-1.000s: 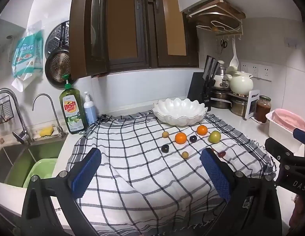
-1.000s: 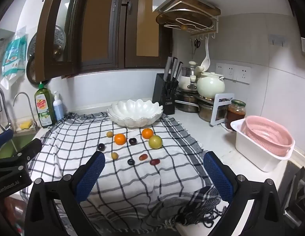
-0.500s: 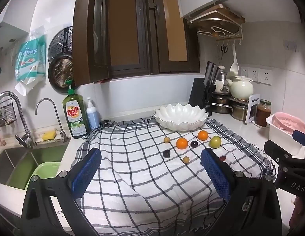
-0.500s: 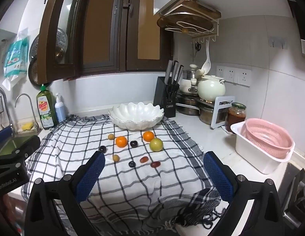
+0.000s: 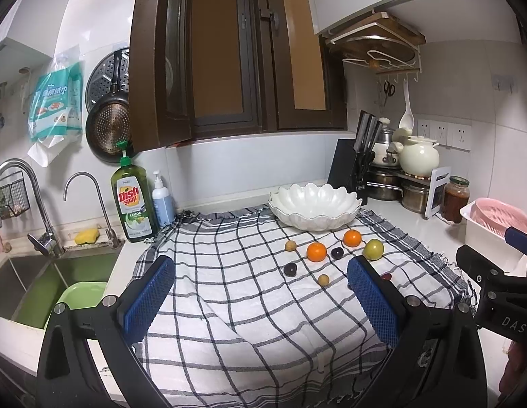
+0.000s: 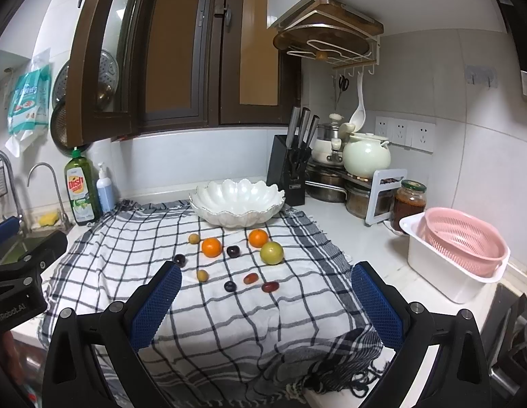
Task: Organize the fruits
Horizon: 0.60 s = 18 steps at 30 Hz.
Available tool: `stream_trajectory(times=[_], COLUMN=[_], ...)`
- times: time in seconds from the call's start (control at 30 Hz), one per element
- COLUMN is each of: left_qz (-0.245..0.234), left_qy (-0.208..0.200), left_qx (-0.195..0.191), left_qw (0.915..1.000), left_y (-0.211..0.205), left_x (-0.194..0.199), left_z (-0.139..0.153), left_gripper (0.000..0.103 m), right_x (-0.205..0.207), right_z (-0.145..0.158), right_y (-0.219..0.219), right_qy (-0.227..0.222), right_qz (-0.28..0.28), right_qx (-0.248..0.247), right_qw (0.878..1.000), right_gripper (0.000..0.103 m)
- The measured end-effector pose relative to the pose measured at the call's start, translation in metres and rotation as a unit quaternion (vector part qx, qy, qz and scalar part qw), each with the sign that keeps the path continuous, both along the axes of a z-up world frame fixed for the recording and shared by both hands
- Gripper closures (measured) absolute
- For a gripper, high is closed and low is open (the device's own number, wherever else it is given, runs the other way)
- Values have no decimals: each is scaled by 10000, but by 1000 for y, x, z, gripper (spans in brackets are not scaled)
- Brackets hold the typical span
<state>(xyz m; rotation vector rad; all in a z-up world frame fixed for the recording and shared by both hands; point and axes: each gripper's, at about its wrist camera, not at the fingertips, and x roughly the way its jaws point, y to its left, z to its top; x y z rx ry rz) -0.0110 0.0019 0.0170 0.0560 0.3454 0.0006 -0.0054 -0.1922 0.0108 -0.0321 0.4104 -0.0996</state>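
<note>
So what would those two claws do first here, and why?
Probably lower the right gripper toward the red oval fruit nearest it. Both grippers are open and hold nothing, every fruit lies loose on the checked cloth, and the white scalloped bowl behind them looks empty.

Home kitchen. Steel sink (image 5: 32,282) with two taps, lower left of left wrist view; yellow sponge (image 5: 86,237) on ledge behind it; dish soap bottle (image 5: 131,200) beside. Frying pan (image 5: 108,132) hanging on tiled wall, left of centre. Dark wood window frame (image 5: 250,68) top centre. Knife block (image 6: 292,173), stacked pots (image 6: 328,183), pale lidded pot (image 6: 365,158), wall sockets (image 6: 404,134), right of centre in right wrist view. Pink colander (image 6: 464,241) far right. Checked cloth (image 6: 212,306) over white counter.
</note>
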Motion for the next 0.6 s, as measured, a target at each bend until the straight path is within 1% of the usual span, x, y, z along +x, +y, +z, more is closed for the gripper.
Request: stream_trajectory(times=[0.6], left_qz=[-83], left_qy=[-8], left_qx=[0], left_qw=[10000], left_y=[-7], left_x=[-2], left_z=[-2], left_gripper=[0], right_x=[-2], right_z=[1], right_y=[-1], right_qy=[-27], right_qz=[1], right_qx=[18], right_qw=[10000], right_gripper=[1])
